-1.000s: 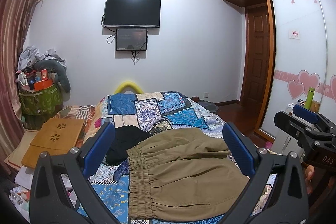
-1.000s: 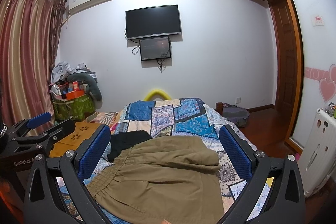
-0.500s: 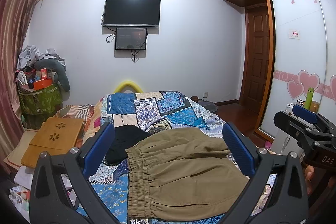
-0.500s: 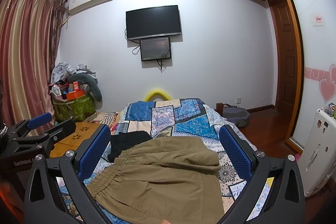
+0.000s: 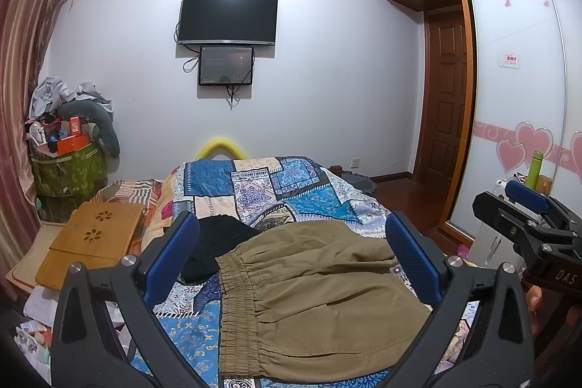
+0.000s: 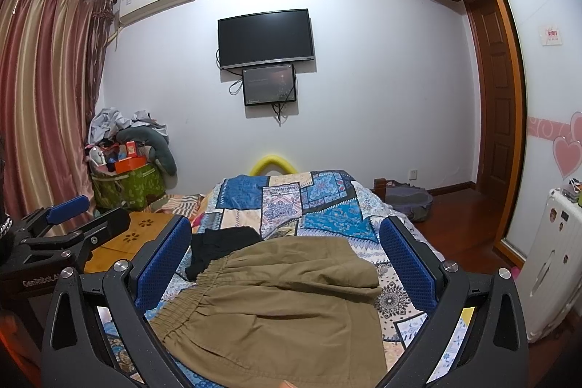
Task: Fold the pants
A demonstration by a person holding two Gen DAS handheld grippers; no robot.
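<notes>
- Khaki pants (image 5: 313,297) lie folded on the bed (image 5: 254,191), waistband at lower left, long axis running rightward.
- Left claw (image 5: 291,260) and right claw (image 6: 285,264) hover, jaws wide apart.
- Green bag (image 5: 67,171), left edge, is stuffed with clutter.

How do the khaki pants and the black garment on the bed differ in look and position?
The khaki pants lie spread out with a gathered elastic waistband showing; the black garment is a smaller bunched heap with no clear detail. The pants lie nearer the cameras, the black garment farther and to the left, partly behind the waistband. Both rest on the patchwork quilt, held by no gripper.
</notes>
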